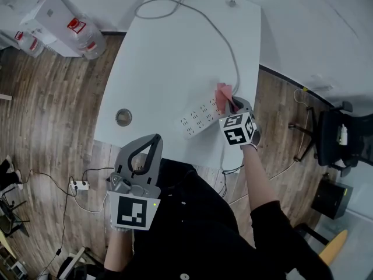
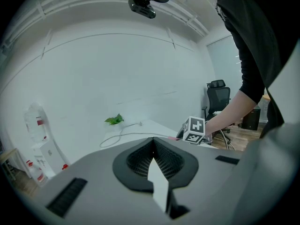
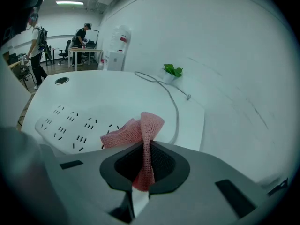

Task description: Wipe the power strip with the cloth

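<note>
Left gripper (image 1: 149, 143), lower left of the head view, held off the near edge of the table (image 1: 169, 57); jaws pressed together on nothing, as seen in the left gripper view (image 2: 152, 146). No part in the wiping, by the look of it.

Toward centre, strip (image 1: 198, 118) flat on the table near its front edge, lying aslant, sockets up; cord (image 1: 229, 42) running from its right end up to the top of the frame.

At that right end, pink cloth (image 1: 223, 92), bunched, over the strip's corner by the cord. Hard to say whether resting on the strip or just above.

Right of it, right gripper (image 1: 236, 105), jaws clamped on the cloth (image 3: 136, 128), a fold sticking out past the tips (image 3: 146, 146) over the strip (image 3: 65, 125).

Judged as wiping barely under way: cloth in hand and placed at one end, the whole run of sockets leftward probably left to cover.
</note>
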